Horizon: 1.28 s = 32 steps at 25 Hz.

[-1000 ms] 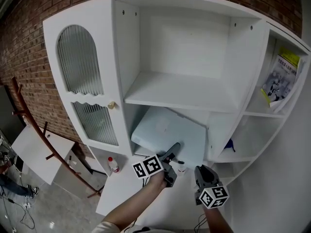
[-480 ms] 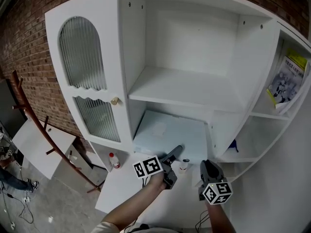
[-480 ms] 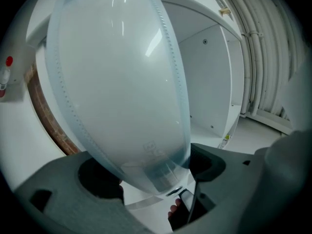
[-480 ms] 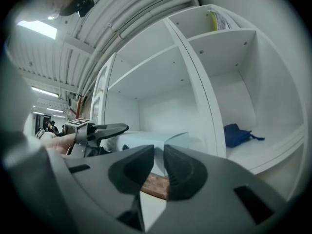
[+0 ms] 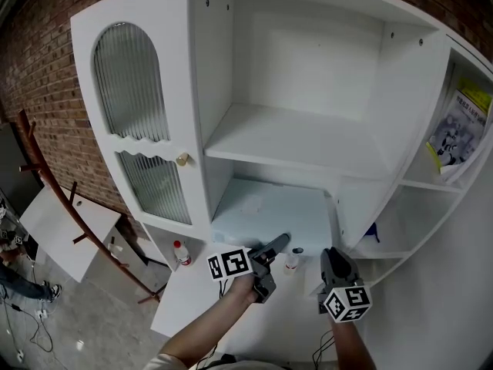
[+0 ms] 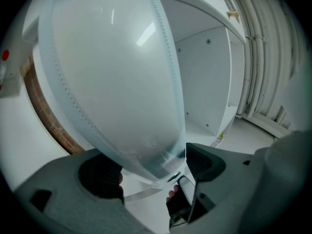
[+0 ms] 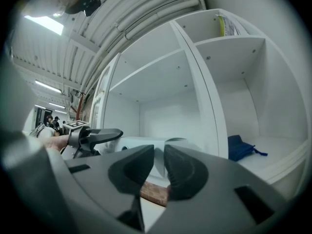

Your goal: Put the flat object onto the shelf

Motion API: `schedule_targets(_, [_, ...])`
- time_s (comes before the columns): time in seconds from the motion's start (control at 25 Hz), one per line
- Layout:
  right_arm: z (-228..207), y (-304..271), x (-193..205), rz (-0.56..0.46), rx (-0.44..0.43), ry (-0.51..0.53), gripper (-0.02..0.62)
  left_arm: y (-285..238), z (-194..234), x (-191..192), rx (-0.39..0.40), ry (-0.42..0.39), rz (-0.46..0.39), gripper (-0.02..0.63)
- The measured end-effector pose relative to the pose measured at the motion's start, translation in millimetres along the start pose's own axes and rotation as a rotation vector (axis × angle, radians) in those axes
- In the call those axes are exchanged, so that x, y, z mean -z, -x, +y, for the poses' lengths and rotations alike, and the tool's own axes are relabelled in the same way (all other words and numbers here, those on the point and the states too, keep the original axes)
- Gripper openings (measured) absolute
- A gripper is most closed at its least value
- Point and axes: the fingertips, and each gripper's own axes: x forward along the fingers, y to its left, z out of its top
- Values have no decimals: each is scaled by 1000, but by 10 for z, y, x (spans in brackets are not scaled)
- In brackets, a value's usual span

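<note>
Seemingly partway through the lift: white cabinet [image 5: 206, 75], ribbed-glass door swung wide, central bay bare on top of its shelf board [image 5: 293, 143]. Below that board, pale flat object [image 5: 269, 210], broad face up, far edge apparently tucked under the board's front lip, long axis running from the near hand straight in towards the back wall. Clamped on the object's near edge, below and in front of the board, left gripper [image 5: 280, 241], both pads pressed on the rim. Down and to the right of the board, beside the object but off it, right gripper [image 5: 333, 257], jaws just drawn in to a narrow slit, nothing between them. Judged from here, target surface lying above and beyond the object: up past the board's front edge first, then level and forward along that long axis, left hand carrying, right hand the nearer spare for steadying the free right side. Likely snag, by this reading: far edge catching the board's underside. Below the board's left end, small red-capped bottle [image 5: 180, 254].
</note>
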Motion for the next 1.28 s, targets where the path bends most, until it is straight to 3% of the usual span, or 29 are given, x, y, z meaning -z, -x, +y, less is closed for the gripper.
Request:
schedule_targets(0.24, [-22, -34, -80, -14, 6, -1, 77, 76, -105, 13, 40, 10, 27, 383])
schedule_targets(0.52, [-38, -66, 83, 13, 25, -6, 77, 306, -25, 73, 18, -49, 48, 383])
schedule_targets(1.28, [-126, -240, 298, 45, 74, 30, 75, 767, 205, -371, -46, -146, -17, 383])
